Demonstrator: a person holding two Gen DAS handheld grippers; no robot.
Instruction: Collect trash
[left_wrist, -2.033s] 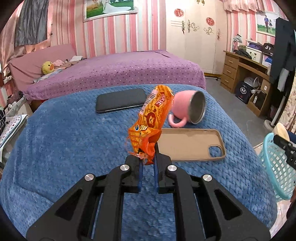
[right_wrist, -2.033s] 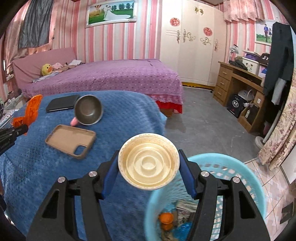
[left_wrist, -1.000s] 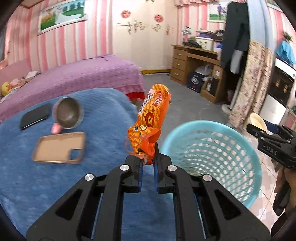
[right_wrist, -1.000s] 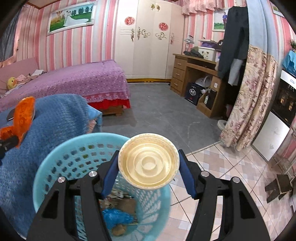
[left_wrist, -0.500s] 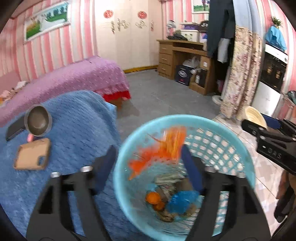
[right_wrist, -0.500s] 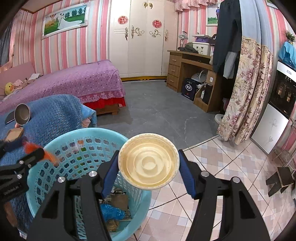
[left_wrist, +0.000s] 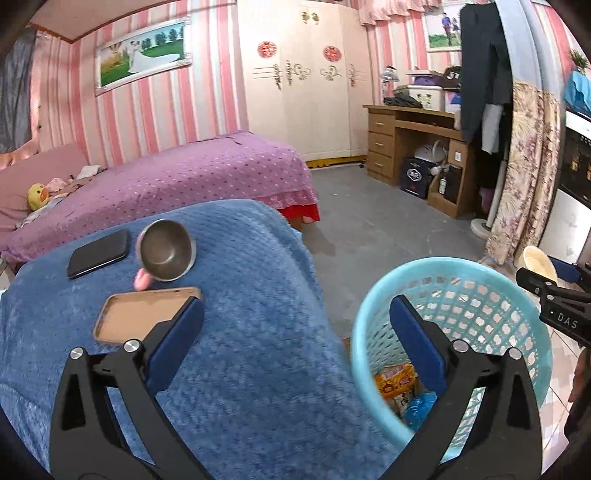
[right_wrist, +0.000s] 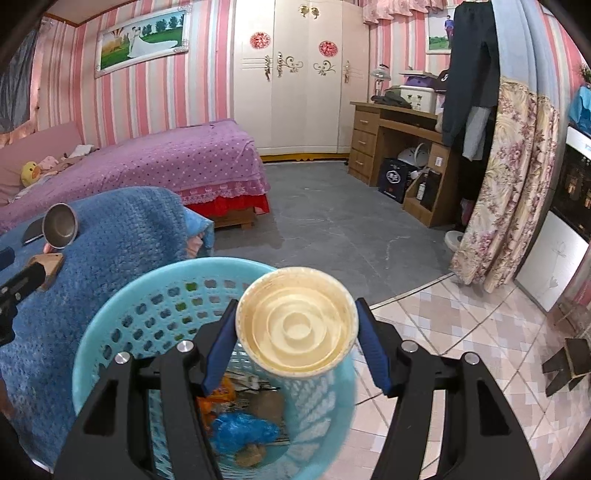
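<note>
My left gripper (left_wrist: 295, 339) is open and empty, above the edge of the blue blanket and the light blue basket (left_wrist: 517, 295). The orange snack wrapper (left_wrist: 395, 378) lies inside the basket among other trash. My right gripper (right_wrist: 297, 343) is shut on a cream paper cup (right_wrist: 297, 328), its open mouth facing the camera, held over the near rim of the basket (right_wrist: 110, 332). The basket holds an orange wrapper (right_wrist: 221, 391) and a blue bag (right_wrist: 243, 428). The right gripper with the cup also shows in the left wrist view (left_wrist: 535, 266).
On the blue blanket (left_wrist: 240, 369) lie a pink mug (left_wrist: 164, 251) on its side, a tan phone case (left_wrist: 140, 314) and a black phone (left_wrist: 98, 253). A purple bed (left_wrist: 166, 177) is behind. A wooden desk (left_wrist: 413, 147) and floral curtain (left_wrist: 524, 166) stand at the right.
My left gripper carried the orange wrapper from the blanket to the basket, opened and dropped it in, then swung back left. My right gripper moved the cup over the basket.
</note>
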